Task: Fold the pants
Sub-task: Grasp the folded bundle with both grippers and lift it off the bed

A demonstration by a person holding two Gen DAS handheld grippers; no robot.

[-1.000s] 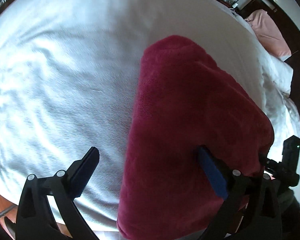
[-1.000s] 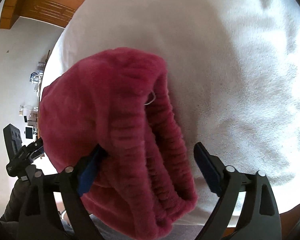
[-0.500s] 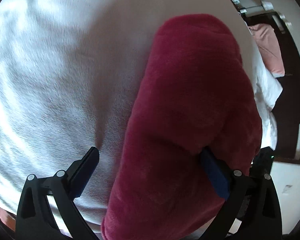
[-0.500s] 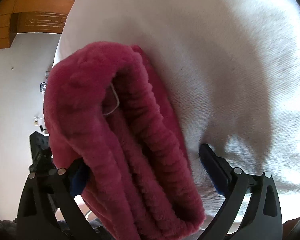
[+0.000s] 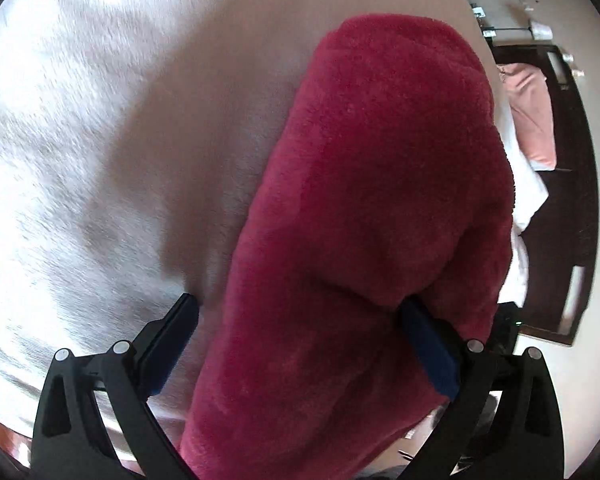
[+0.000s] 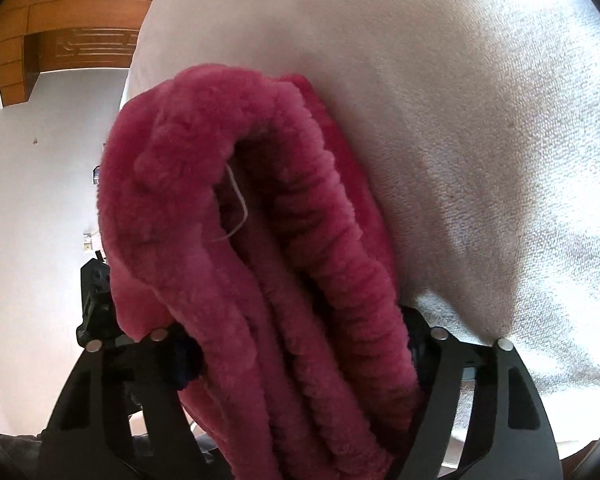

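The dark red fleece pants are folded into a thick bundle on the white bedspread. My left gripper is open, its jaws wide; the bundle lies between them, against the blue right pad, while the left pad rests on the bedspread. In the right wrist view the ribbed waistband end of the pants fills the space between the fingers. My right gripper has closed in on the stacked layers, and both pads are hidden by the fabric.
The white bedspread spreads far on the right. A pink pillow and dark wooden furniture stand beyond the bed's far end. A wooden headboard or panel and a white wall show at left.
Both grippers have pushed forward into the bundle. The right gripper's jaws have narrowed around the waistband end. The left gripper stays wide open.
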